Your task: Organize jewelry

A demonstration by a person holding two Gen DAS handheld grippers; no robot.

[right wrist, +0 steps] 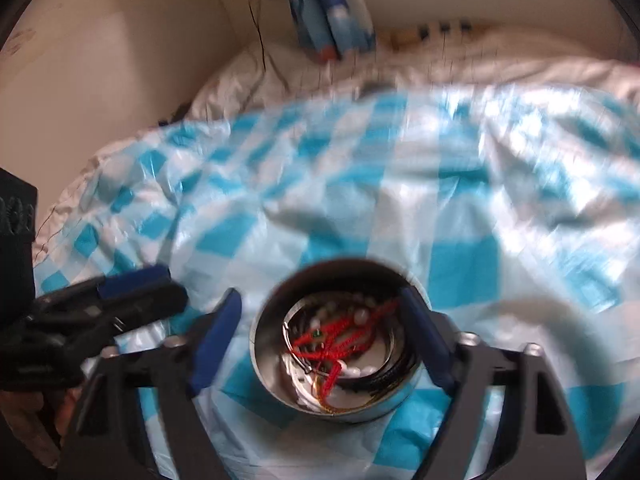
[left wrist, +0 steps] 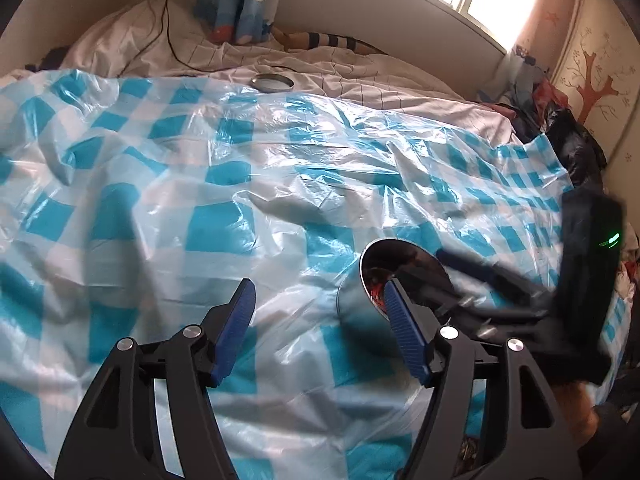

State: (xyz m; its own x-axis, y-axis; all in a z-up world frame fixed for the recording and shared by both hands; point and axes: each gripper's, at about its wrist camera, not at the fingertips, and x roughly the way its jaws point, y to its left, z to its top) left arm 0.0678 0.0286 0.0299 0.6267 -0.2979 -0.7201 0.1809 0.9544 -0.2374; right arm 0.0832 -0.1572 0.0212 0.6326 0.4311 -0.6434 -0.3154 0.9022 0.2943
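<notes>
Spread over a bed, crinkled blue-and-white checked plastic sheeting (left wrist: 224, 184) carries a round metal tin (right wrist: 336, 344) of red-corded jewelry (right wrist: 340, 340) between the right gripper's (right wrist: 320, 312) parted, non-touching jaws, while the left gripper (left wrist: 320, 300) gapes empty beside it.

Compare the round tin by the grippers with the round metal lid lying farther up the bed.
The tin is deep and holds red cord, beads and dark rings; the lid is shallow and looks empty. The tin sits on the checked plastic sheet, the lid on white bedding beyond. Both are round, silvery metal.
</notes>
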